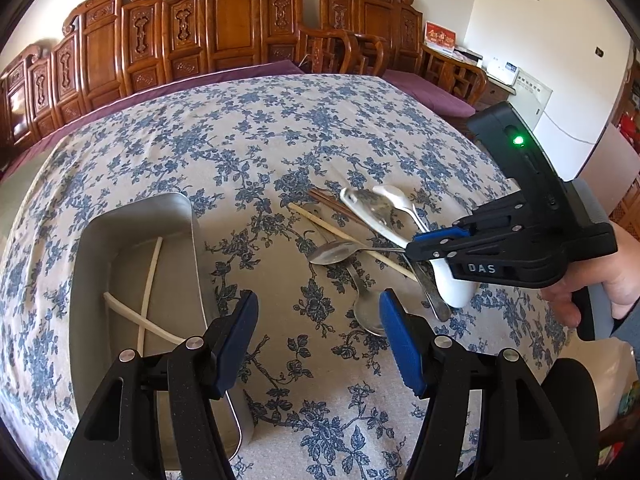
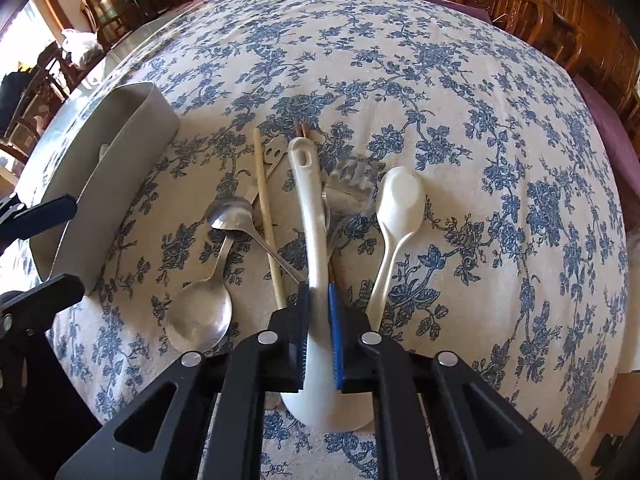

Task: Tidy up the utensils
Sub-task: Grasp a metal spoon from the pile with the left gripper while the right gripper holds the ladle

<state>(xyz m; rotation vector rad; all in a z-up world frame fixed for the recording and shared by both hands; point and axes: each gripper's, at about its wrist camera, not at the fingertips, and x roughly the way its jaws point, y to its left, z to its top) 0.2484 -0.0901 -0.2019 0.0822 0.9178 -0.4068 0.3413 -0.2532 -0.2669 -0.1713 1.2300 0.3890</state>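
Note:
A pile of utensils lies on the floral tablecloth: a white ladle (image 2: 310, 216), a white spoon (image 2: 394, 216), two metal spoons (image 2: 200, 316) (image 2: 232, 212), a metal fork (image 2: 348, 188), a pale chopstick (image 2: 269, 224) and dark chopsticks (image 1: 332, 204). My right gripper (image 2: 319, 308) is shut on the white ladle's handle near its bowl; it also shows in the left wrist view (image 1: 430, 246). My left gripper (image 1: 318, 320) is open and empty, between the pile and a grey metal tray (image 1: 96, 248) that holds two pale chopsticks (image 1: 148, 280).
The tray (image 2: 120, 152) stands left of the pile. Carved wooden chairs (image 1: 224, 28) line the table's far side. A white appliance (image 1: 532, 100) stands at the far right. The cloth beyond the pile is bare.

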